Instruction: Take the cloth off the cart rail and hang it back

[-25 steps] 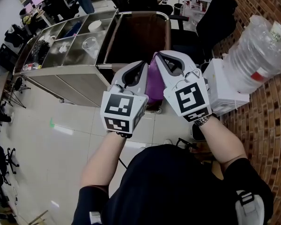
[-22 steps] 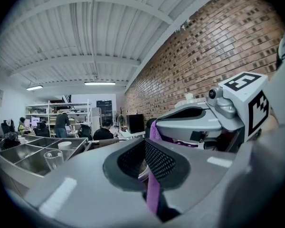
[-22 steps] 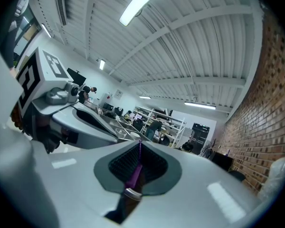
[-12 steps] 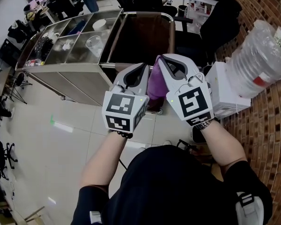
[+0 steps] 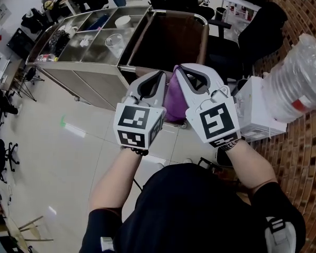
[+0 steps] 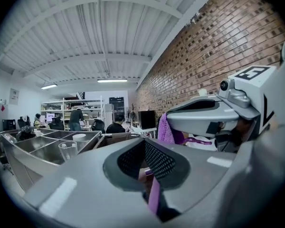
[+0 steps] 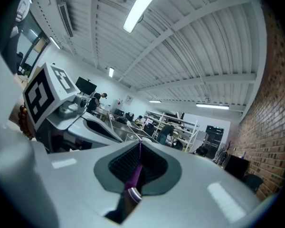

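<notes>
A purple cloth hangs bunched between my two grippers, in front of the cart's chrome rail. My left gripper is shut on the cloth's left side; a purple strip shows pinched in its jaws. My right gripper is shut on the other side, with a thin purple fold running between its pads. Both point level at the cart, side by side and almost touching. In the left gripper view the right gripper shows with the cloth draped beside it. The cloth is off the rail.
The steel cart stands ahead, its tray compartments holding a clear cup and a white bowl. A water jug on a white dispenser stands at the right by the brick wall. A black chair sits behind.
Both grippers keep their hold on the cloth and stay side by side. The head view has swung, so the cart now sits further right and lower in the picture.
</notes>
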